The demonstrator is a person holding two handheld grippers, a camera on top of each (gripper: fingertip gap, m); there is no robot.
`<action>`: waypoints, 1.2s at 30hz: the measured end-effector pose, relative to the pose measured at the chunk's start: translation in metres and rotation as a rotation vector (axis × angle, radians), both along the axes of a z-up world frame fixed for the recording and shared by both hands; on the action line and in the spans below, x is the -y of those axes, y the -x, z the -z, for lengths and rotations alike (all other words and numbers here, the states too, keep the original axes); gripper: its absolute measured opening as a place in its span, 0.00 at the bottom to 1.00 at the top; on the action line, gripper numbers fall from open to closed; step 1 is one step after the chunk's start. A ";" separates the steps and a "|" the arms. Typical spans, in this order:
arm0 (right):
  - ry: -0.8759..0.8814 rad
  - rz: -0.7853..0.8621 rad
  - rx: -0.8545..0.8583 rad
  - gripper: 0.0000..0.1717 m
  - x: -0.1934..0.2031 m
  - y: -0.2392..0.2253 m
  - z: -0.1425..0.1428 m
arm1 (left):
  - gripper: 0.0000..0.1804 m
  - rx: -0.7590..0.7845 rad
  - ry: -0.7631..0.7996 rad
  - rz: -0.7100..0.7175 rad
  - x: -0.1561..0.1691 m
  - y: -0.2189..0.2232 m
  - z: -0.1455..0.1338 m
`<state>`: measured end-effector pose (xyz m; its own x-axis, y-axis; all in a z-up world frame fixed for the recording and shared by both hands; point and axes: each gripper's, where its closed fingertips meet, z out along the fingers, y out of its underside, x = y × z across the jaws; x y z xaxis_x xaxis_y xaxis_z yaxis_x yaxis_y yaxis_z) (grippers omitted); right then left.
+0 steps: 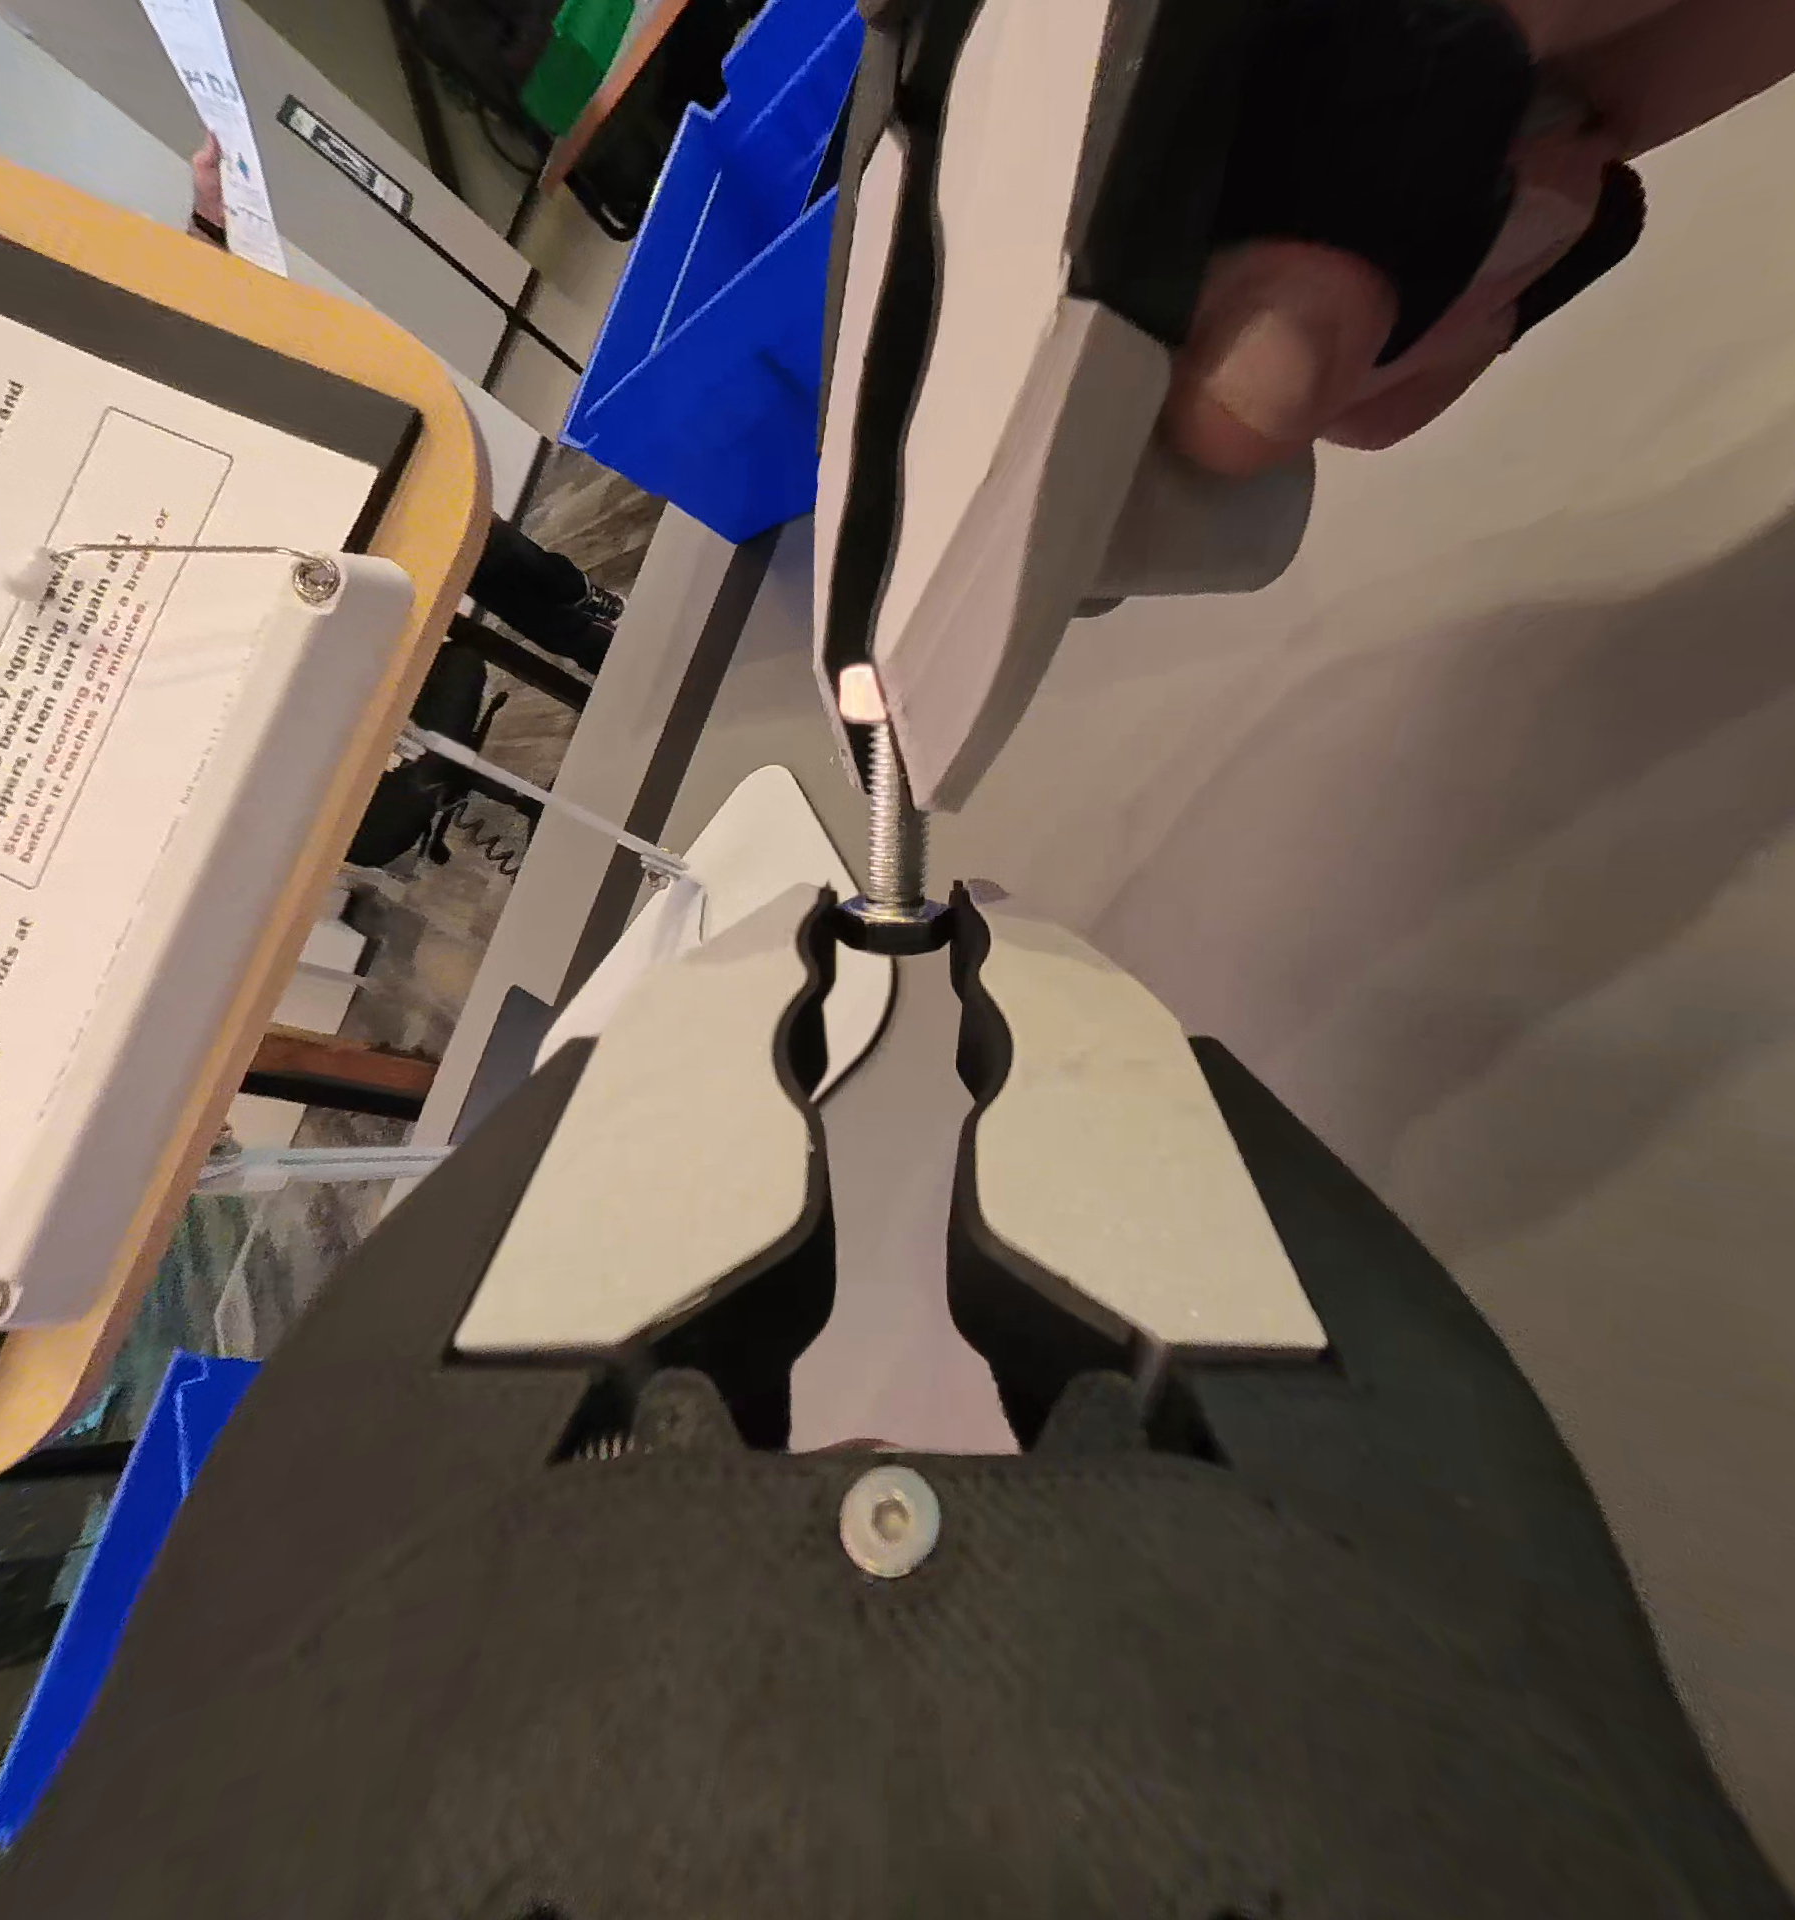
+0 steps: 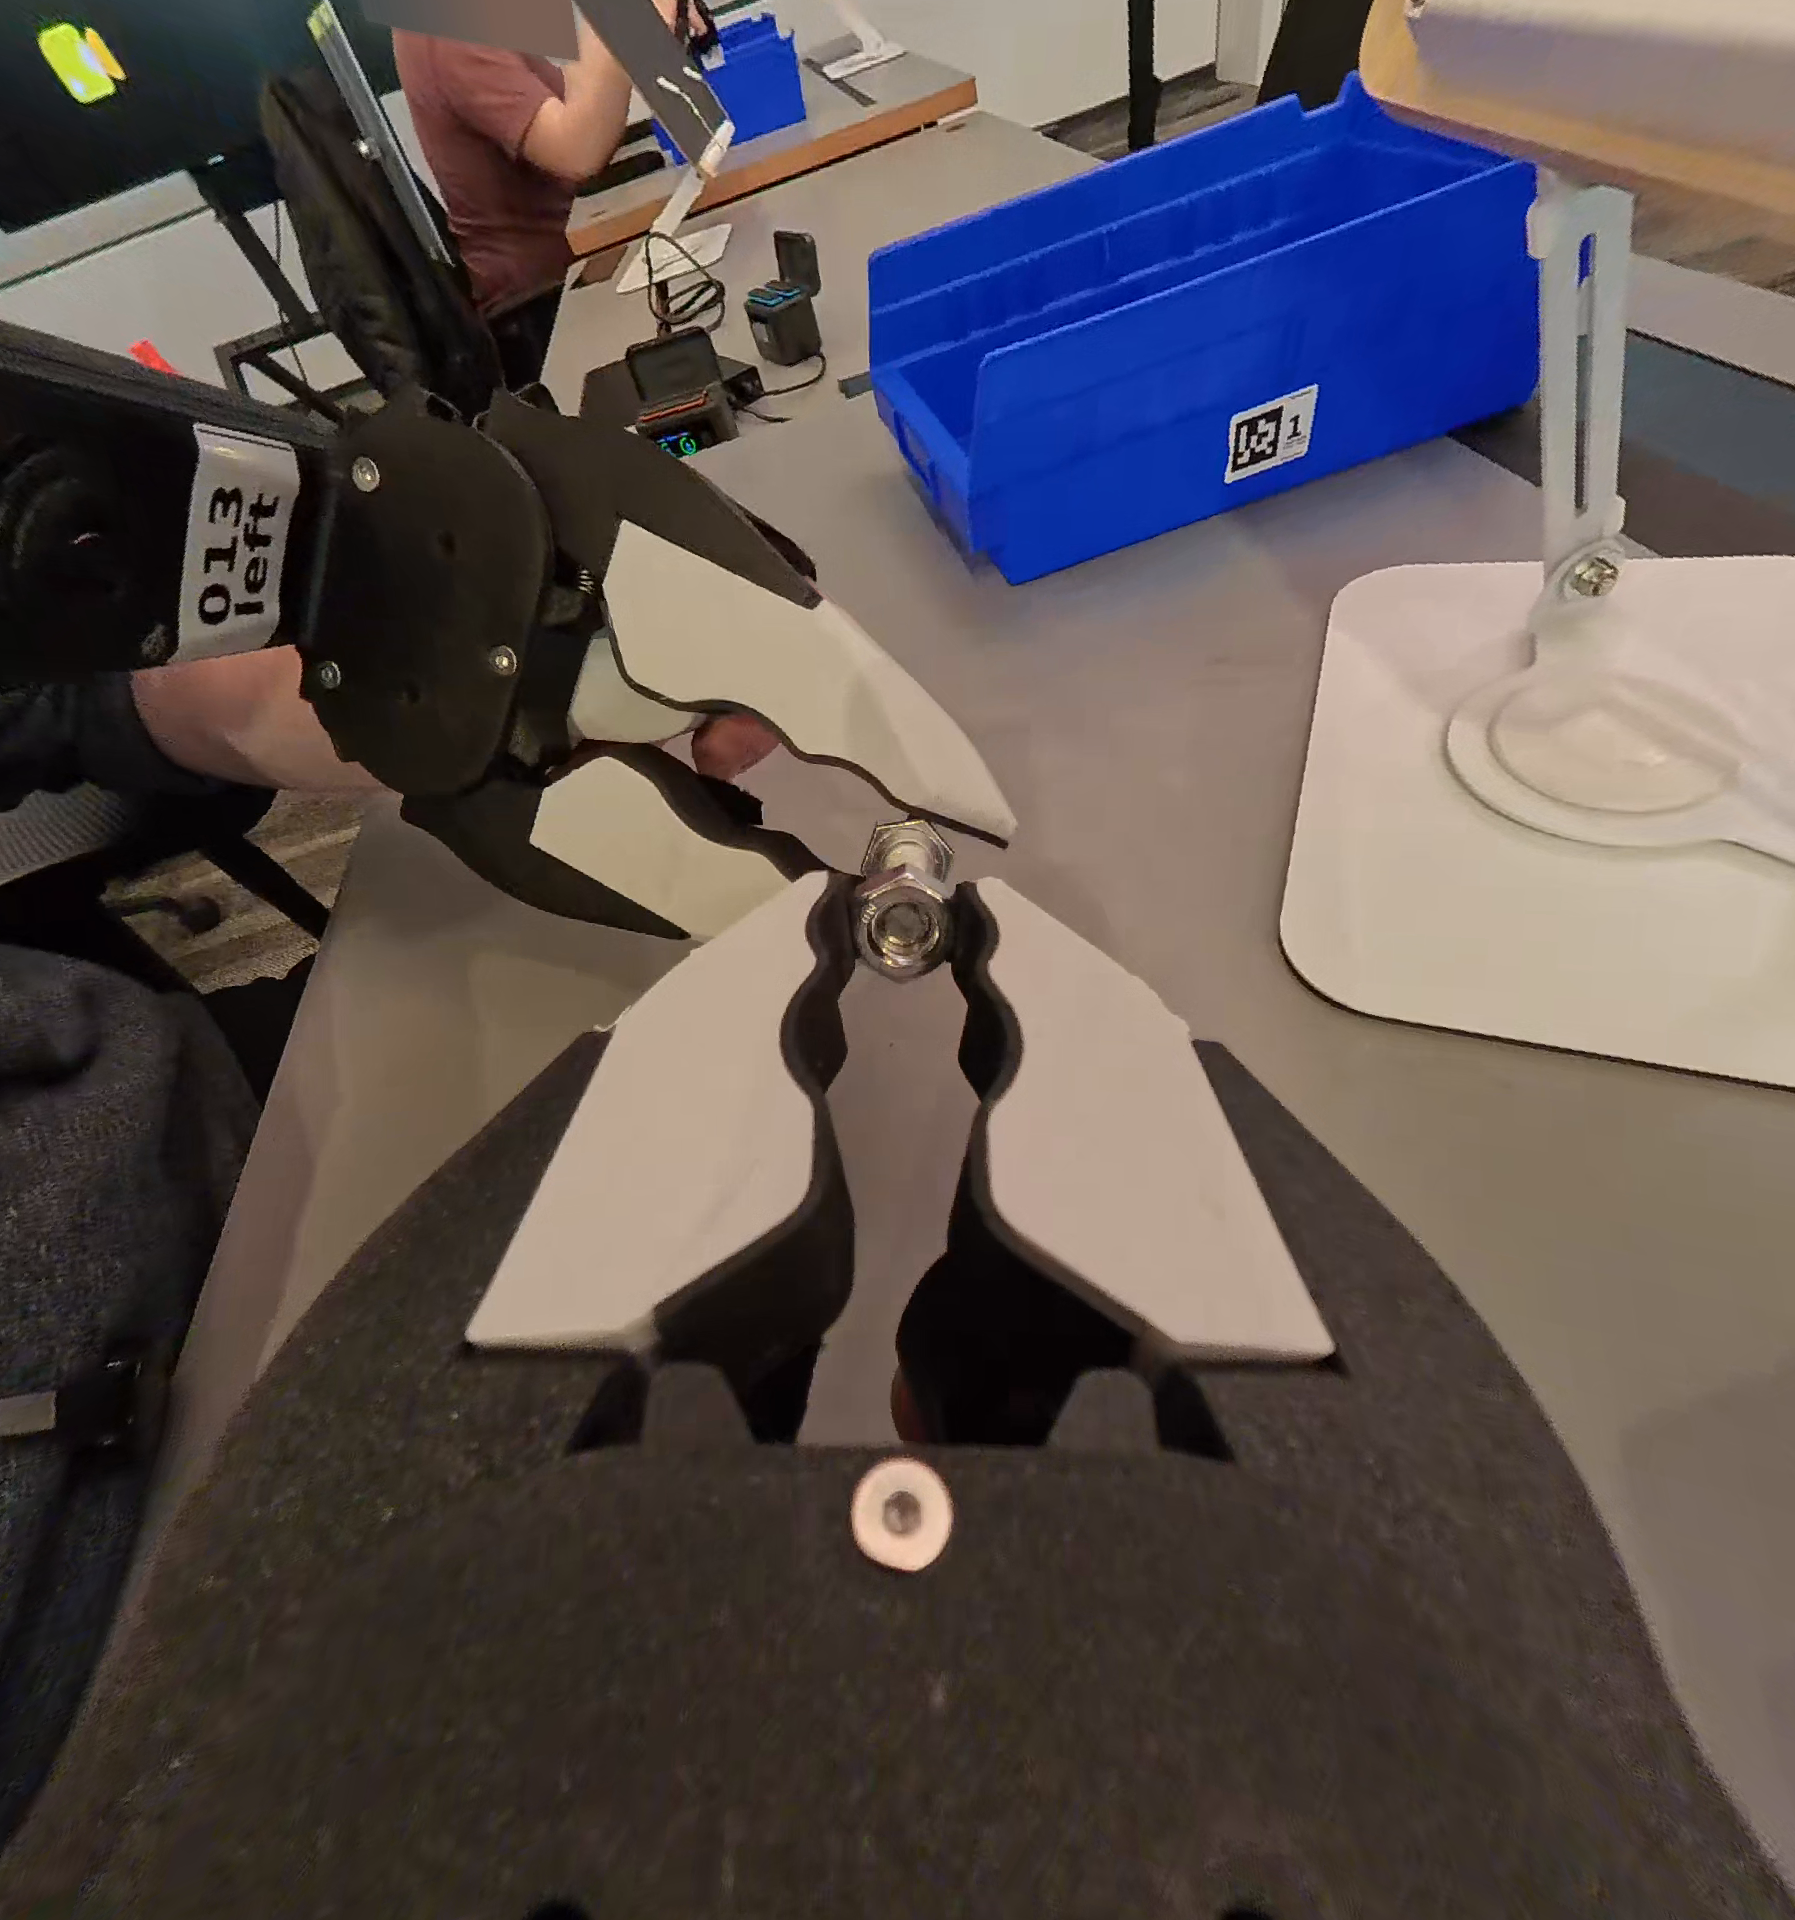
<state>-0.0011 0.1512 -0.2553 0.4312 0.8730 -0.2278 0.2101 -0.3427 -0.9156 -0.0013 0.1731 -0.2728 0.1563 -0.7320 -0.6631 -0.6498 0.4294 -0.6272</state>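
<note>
A silver bolt (image 1: pixel 898 831) with a hex nut (image 1: pixel 888 920) threaded on it spans the two grippers above the grey table (image 2: pixel 1184 727). In the left wrist view my left gripper (image 1: pixel 891 906) is shut on the nut, with both black pads pressed against its flats. The threaded shank rises from it to my right gripper (image 1: pixel 872 727), which grips the bolt's head. In the right wrist view my right gripper (image 2: pixel 905 914) is shut on the bolt head (image 2: pixel 903 927). I look along the bolt at the nut (image 2: pixel 911 844), held in the left gripper (image 2: pixel 924 831) that reaches in from the left.
A blue bin (image 2: pixel 1184 343) with a square tag stands behind on the table. A white stand base (image 2: pixel 1558 831) is at the right and carries a wood-framed printed board (image 1: pixel 145 779). Chargers and cables (image 2: pixel 685 384) lie farther back. A person (image 2: pixel 498 135) sits at another desk. The tips of both grippers are at nearly the same place.
</note>
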 end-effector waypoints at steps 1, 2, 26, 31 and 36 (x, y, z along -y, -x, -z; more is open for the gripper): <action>0.002 -0.003 0.001 0.11 0.000 0.000 0.000 | 0.11 -0.001 0.016 0.005 0.001 0.000 0.001; -0.004 -0.007 0.003 0.11 0.001 0.000 0.000 | 0.11 0.002 0.020 0.012 0.002 0.000 0.000; -0.804 -0.626 0.596 0.11 0.053 0.008 -0.012 | 0.11 0.199 1.338 0.694 0.090 0.011 -0.014; -0.942 -0.628 0.704 0.11 0.053 0.009 -0.013 | 0.11 0.243 1.397 0.747 0.091 0.013 -0.017; -1.042 -0.663 0.752 0.11 0.061 0.010 -0.017 | 0.11 0.267 1.454 0.823 0.100 0.015 -0.021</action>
